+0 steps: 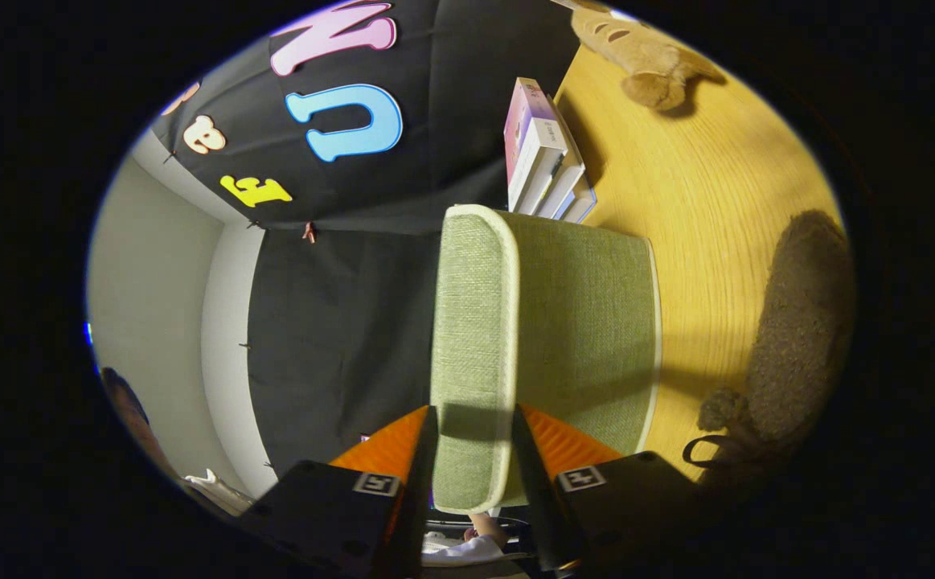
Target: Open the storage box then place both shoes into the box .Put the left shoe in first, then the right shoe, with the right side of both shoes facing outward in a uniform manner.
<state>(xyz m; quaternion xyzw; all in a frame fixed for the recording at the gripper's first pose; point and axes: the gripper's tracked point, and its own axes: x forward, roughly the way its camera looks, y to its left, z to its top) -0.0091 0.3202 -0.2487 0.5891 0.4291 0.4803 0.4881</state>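
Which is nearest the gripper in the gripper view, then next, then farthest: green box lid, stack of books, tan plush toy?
1. Green box lid: its rim lies between the fingers of the gripper.
2. Stack of books: beyond the lid.
3. Tan plush toy: past the books, on the wooden table.

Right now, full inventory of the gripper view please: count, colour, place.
storage box: 1, green fabric with pale trim, on the wooden table; its lid edge sits between the fingers
lid: 1, green with pale rim, running ahead from between the fingers
books: a small stack, exact count unclear, pink and white covers, on the table beyond the box
plush toy: 1, tan, on the table past the books
shoe: 1 seen, brown and fuzzy with a dark loop, on the table beside the box
table: 1, light wood, under all of these
tongs: 1, fingers either side of the lid's rim; contact unclear
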